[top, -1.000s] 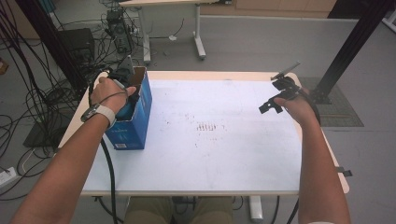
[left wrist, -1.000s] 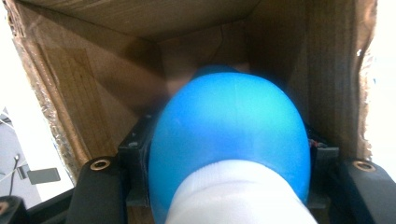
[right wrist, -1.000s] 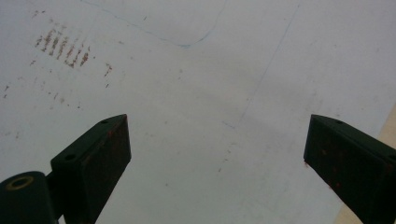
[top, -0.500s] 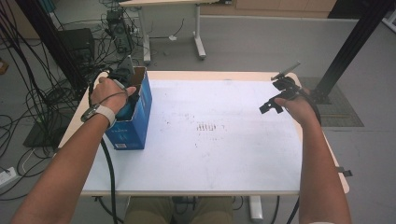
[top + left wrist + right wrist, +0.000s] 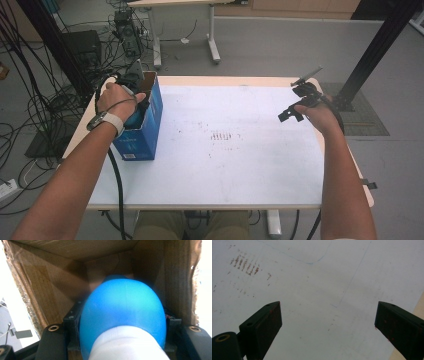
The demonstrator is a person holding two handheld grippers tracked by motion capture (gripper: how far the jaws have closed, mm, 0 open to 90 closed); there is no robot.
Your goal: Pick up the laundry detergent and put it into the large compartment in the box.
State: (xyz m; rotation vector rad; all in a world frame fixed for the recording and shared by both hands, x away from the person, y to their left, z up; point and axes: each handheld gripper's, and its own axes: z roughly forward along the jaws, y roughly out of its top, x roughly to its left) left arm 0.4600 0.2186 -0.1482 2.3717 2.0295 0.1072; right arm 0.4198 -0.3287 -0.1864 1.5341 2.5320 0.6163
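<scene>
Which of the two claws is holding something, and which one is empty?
The left claw, inside the blue cardboard box, is shut on a blue-and-white object. The right claw stands open over the white table.

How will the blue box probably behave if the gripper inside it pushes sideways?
The blue box stands upright and narrow on the table, so it could tip. Its corrugated cardboard walls look light, so it would likely slide easily. The left gripper, shut on a blue and white object inside, might drag it along.
</scene>
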